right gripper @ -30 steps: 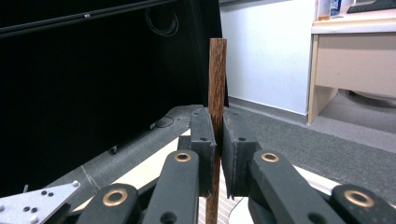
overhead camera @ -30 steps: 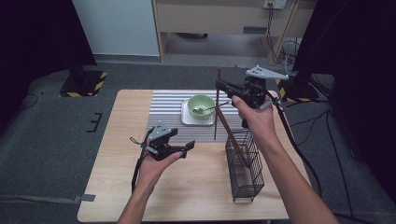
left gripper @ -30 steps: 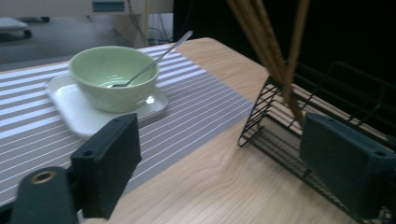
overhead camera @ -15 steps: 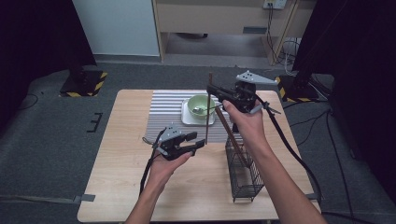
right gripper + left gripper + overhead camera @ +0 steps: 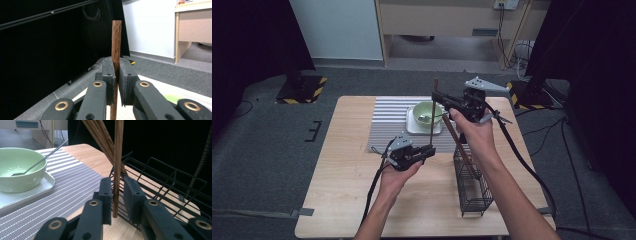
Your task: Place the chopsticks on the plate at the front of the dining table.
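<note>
My right gripper (image 5: 435, 96) (image 5: 117, 67) is shut on a brown wooden chopstick (image 5: 433, 110) (image 5: 116, 45) and holds it upright above the table. Its lower end hangs between the jaws of my left gripper (image 5: 430, 150) (image 5: 117, 187). Those jaws have just been closing around the chopstick (image 5: 118, 170), with a thin gap still showing on each side. A black wire basket (image 5: 472, 185) (image 5: 162, 177) stands just right of the left gripper, and more chopsticks (image 5: 459, 145) (image 5: 100, 132) lean in it.
A green bowl (image 5: 428, 112) (image 5: 20, 167) with a metal spoon (image 5: 47, 155) sits on a white tray (image 5: 414, 127). The tray rests on a grey striped mat (image 5: 387, 125) at the back middle of the wooden table (image 5: 342, 190). Cables trail from both grippers.
My left gripper has moved right, up to the chopstick's lower end, and its jaws have narrowed around it. The right gripper has kept the chopstick upright, shifting only slightly left.
</note>
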Tool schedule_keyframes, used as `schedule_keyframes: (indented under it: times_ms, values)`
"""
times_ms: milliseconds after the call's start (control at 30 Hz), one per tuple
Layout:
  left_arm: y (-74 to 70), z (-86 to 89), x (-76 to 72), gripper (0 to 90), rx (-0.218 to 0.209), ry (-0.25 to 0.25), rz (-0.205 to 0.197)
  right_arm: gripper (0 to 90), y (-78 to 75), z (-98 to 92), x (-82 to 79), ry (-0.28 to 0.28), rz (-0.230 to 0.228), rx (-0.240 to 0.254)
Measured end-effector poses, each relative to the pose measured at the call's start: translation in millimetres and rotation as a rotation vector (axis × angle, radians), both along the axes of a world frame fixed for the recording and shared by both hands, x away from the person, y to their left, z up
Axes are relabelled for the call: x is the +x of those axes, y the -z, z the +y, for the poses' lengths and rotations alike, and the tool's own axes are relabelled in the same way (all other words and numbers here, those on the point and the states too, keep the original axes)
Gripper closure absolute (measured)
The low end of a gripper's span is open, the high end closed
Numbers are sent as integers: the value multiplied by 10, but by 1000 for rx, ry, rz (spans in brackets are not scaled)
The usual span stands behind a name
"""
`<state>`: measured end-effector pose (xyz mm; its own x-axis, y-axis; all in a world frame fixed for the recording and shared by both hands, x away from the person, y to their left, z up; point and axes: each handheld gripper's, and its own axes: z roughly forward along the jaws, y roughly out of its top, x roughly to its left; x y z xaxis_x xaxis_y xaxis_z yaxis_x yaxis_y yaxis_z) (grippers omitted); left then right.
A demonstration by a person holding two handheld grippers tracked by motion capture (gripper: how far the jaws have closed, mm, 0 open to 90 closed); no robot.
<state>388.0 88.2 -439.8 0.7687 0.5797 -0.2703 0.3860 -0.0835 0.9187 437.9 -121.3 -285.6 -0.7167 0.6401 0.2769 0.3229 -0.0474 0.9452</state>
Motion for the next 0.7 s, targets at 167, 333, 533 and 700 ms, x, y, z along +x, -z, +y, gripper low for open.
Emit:
schedule_keyframes:
  times_ms: [167, 333, 533, 700]
  values:
    - [3, -15, -4, 804, 0, 12, 4, 842, -11, -9, -1, 1, -2, 2]
    - [6, -21, -4, 818, -9, 13, 9, 842, -9, -11, 3, 2, 1, 3]
    - [13, -23, -3, 828, -17, 17, 16, 842, -12, -14, 7, 2, 3, 5]
    - [49, -29, -4, 828, -12, 16, 20, 842, -23, -26, 13, 2, 4, 10]
